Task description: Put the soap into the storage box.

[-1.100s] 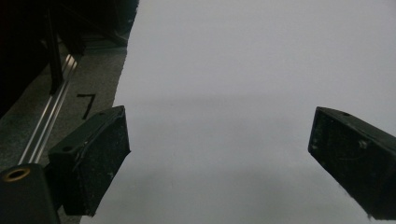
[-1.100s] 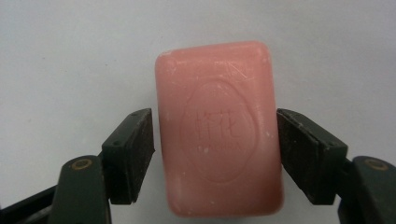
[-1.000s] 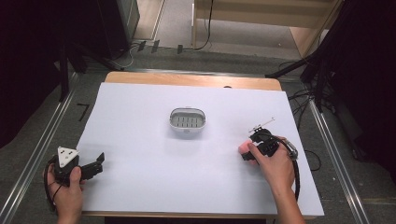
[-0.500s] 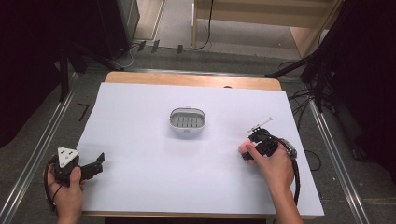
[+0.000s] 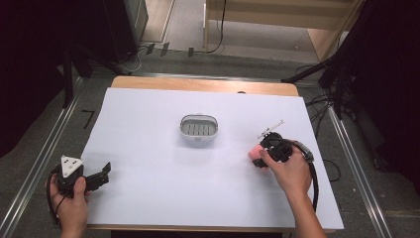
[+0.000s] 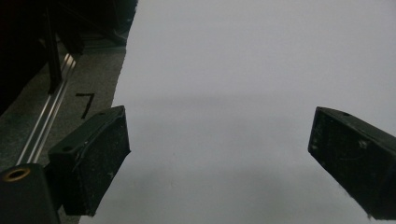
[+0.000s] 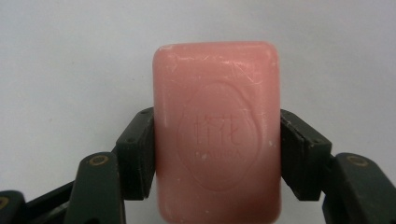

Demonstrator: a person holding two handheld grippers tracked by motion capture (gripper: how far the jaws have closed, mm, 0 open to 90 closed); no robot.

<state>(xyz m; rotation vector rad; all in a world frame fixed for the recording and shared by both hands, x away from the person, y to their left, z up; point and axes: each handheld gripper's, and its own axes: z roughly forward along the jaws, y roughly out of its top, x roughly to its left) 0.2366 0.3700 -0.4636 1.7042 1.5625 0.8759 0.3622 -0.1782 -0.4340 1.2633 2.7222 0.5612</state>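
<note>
A pink bar of soap (image 7: 217, 128) with an embossed stamp sits between the two black jaws of my right gripper (image 7: 217, 154), which is shut on its long sides. In the high view the soap (image 5: 255, 154) and right gripper (image 5: 262, 154) are at the right of the white table, right and a little nearer than a grey-and-white oval soap dish (image 5: 198, 127) at the centre. My left gripper (image 5: 103, 174) rests at the near left corner, held by a hand, jaws wide open over bare white surface (image 6: 219, 154).
The white sheet covers a wooden table (image 5: 198, 84) whose far edge shows bare. A metal rail (image 5: 39, 163) runs along the left side and another along the right. Cables trail on the floor at the right and behind.
</note>
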